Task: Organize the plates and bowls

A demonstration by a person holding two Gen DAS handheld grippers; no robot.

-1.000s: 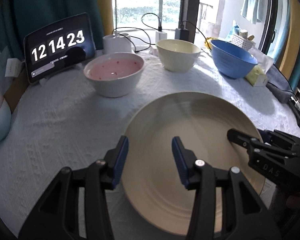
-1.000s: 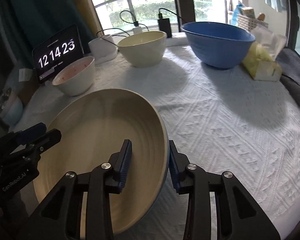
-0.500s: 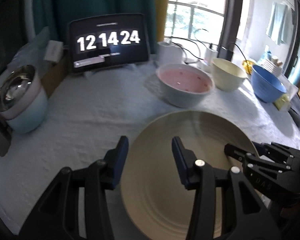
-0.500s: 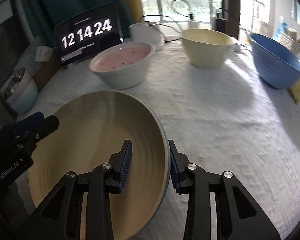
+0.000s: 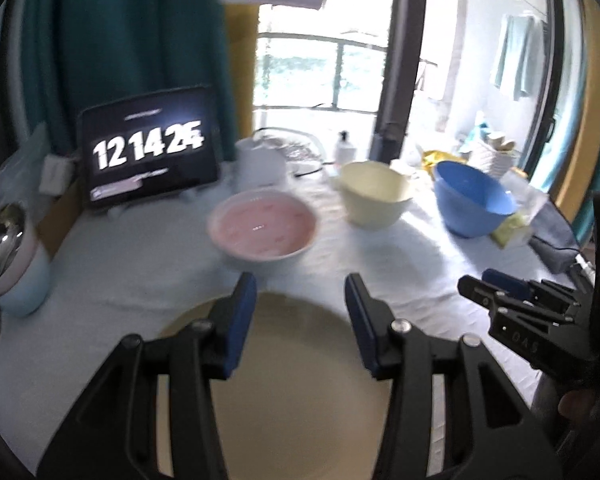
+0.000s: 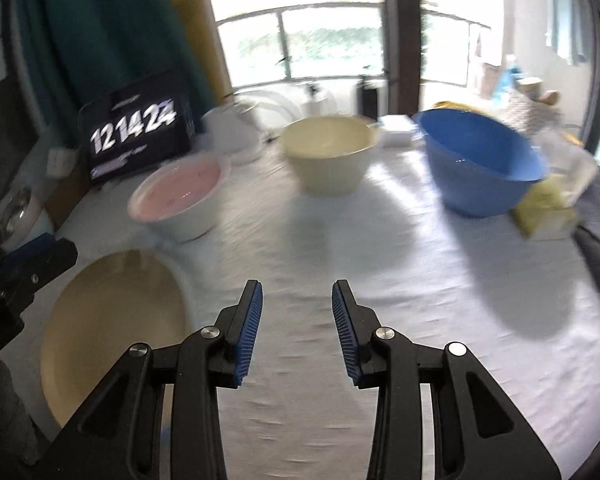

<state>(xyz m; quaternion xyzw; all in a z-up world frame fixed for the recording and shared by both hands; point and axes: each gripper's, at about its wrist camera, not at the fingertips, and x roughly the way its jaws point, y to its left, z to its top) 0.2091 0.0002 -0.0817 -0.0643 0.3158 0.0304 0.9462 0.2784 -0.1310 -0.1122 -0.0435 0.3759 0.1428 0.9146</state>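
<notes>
Both grippers have lifted off the big beige plate (image 6: 112,328), which 1 s ago sat with its rim between the right gripper (image 6: 297,322) jaws; now those jaws hang parted over bare tablecloth (image 6: 420,300), nothing between them. Left gripper (image 5: 300,320) also parted and empty, hovering over the plate's near-left part, no contact visible. Plate rests on the cloth, near left. Far side, left to right: pink bowl (image 6: 180,196), cream bowl (image 6: 328,152), blue bowl (image 6: 480,164), each apart. Frames blurred, so hands are moving. Likely next: fetch a bowl. Approach the rim from above, one pad inside, one outside, close firmly; glazed walls look slippery, so keep it level.
</notes>
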